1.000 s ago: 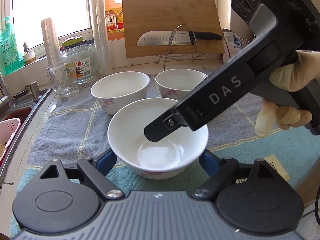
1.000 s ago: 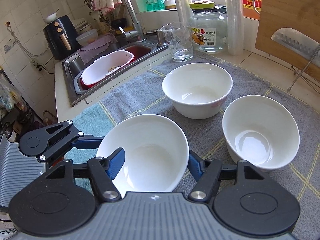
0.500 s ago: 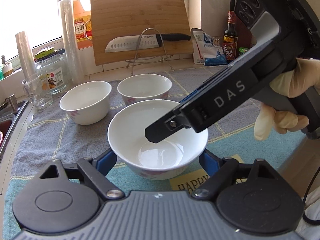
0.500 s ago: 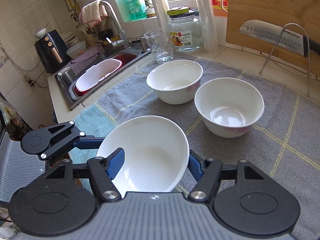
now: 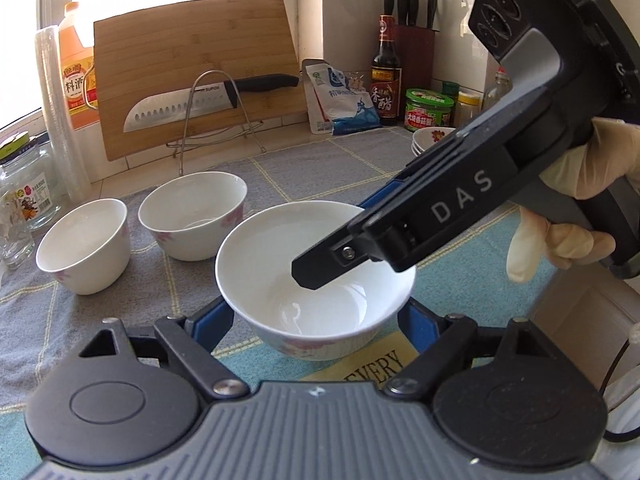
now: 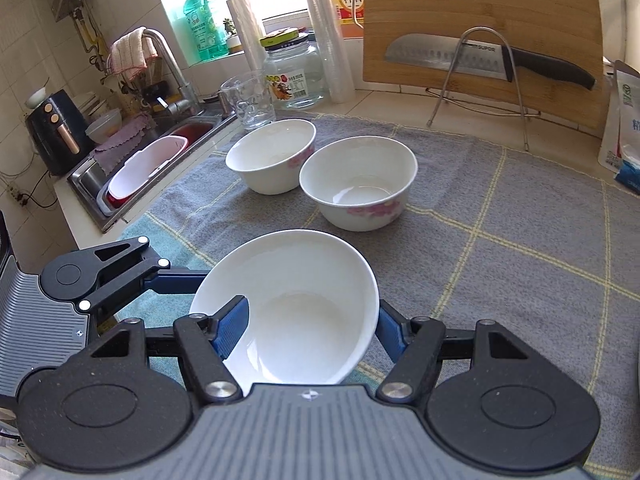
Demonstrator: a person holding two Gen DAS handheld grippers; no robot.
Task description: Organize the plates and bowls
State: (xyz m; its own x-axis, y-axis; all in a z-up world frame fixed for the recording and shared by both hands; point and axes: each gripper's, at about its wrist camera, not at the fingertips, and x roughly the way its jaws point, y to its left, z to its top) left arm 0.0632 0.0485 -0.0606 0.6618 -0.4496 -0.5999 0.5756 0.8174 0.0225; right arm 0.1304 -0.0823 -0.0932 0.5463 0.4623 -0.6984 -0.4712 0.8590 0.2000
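The white bowl (image 5: pixel 316 280) hangs tilted above the teal mat (image 5: pixel 472 248), apart from the two bowls (image 6: pixel 316 172) standing on the grey cloth (image 6: pixel 500 240). The left gripper (image 5: pixel 316 316) clamps its outer wall from both sides, and the right gripper (image 6: pixel 312 320) pinches its rim, one finger (image 6: pixel 230 326) inside, one outside. With two hands on one glazed bowl, any mismatched pull could probably slip it free or knock those neighbours.
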